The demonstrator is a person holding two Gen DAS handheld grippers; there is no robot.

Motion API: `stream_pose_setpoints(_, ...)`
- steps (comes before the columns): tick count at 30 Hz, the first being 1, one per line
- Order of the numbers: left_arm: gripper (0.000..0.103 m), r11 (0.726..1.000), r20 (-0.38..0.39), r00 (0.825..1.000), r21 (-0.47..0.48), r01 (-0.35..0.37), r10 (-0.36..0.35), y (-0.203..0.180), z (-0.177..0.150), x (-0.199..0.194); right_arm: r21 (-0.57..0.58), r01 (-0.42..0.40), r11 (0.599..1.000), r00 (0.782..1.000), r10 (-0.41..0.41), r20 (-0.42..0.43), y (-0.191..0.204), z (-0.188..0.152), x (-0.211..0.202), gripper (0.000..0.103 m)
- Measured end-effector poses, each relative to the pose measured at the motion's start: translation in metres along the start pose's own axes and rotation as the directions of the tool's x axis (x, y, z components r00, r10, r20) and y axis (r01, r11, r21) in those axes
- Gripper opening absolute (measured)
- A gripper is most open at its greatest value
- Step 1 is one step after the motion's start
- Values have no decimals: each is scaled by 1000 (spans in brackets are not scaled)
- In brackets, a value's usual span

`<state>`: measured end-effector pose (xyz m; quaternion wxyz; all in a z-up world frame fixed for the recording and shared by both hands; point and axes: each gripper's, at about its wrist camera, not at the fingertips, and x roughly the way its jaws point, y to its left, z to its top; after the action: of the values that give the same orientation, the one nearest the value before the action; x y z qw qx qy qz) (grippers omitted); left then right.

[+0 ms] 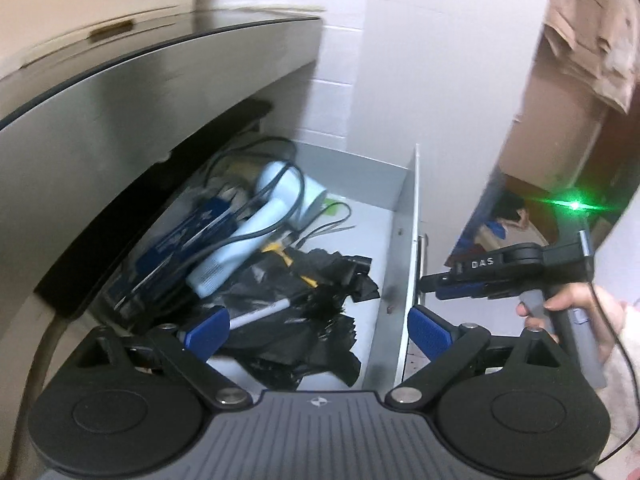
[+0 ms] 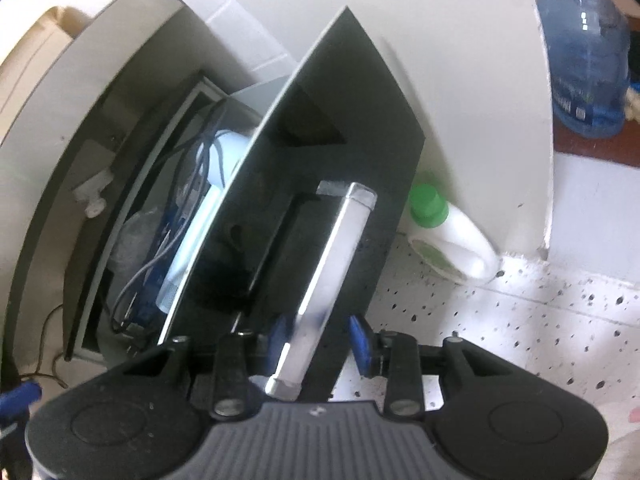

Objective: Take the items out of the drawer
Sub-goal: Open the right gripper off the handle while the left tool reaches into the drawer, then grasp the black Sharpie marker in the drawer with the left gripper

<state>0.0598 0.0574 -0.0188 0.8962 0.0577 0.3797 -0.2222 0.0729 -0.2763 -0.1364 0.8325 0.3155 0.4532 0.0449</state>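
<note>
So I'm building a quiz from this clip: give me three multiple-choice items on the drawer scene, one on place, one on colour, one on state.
1. Where is the right gripper?
A. At the drawer handle
B. Inside the drawer
C. On the floor

2. What colour is the hair dryer in the drawer?
A. Red
B. Light blue
C. Black

3. How are the left gripper's jaws?
A. Shut on a pen
B. Shut on a bag
C. Open, holding nothing

Answers: 1 A, its jaws straddle the metal bar on the drawer front. 2 B, the pale blue body lies among cables. 3 C, the blue pads stand wide apart above the clutter.
</note>
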Motion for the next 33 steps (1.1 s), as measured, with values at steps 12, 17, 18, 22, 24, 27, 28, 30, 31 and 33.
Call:
stream_pose_setpoints(12,71,969,-43,999,245,30,-20,-24,27,33,56,25,998,1000,-26,4,-50,-52,-32,41)
stream_pose_setpoints(17,62,894,-84,995,448,-4,47,-37,42,60,117,55,992,998,-52,-31,-76,-65,-27,41)
stream_pose_setpoints(18,58,883,-106,993,470,7,49,-37,44,68,129,53,990,998,-49,-33,-79,-66,-26,41)
stream_pose_setpoints(22,43,887,-224,974,455,74,33,-23,49,104,141,38,989,998,-32,-45,-84,-72,-26,41)
stream_pose_setpoints(24,38,879,-252,967,469,84,42,-21,47,116,155,33,987,998,-25,-55,-87,-74,-24,41)
stream_pose_setpoints(27,22,867,-294,954,488,99,56,-17,43,136,172,20,985,999,-12,-47,-90,-73,-24,41)
stream_pose_setpoints(28,15,863,-307,950,494,105,61,-16,42,142,179,15,984,999,-7,-47,-91,-73,-23,41)
stream_pose_setpoints(30,14,855,-334,940,506,116,71,-13,39,155,195,6,981,999,4,-50,-94,-73,-23,41)
stream_pose_setpoints(31,14,851,-347,935,512,121,76,-12,38,161,199,1,980,999,9,-51,-95,-73,-23,41)
stream_pose_setpoints(33,14,842,-370,925,523,131,86,-9,35,173,202,-10,979,998,21,-51,-95,-74,-23,41)
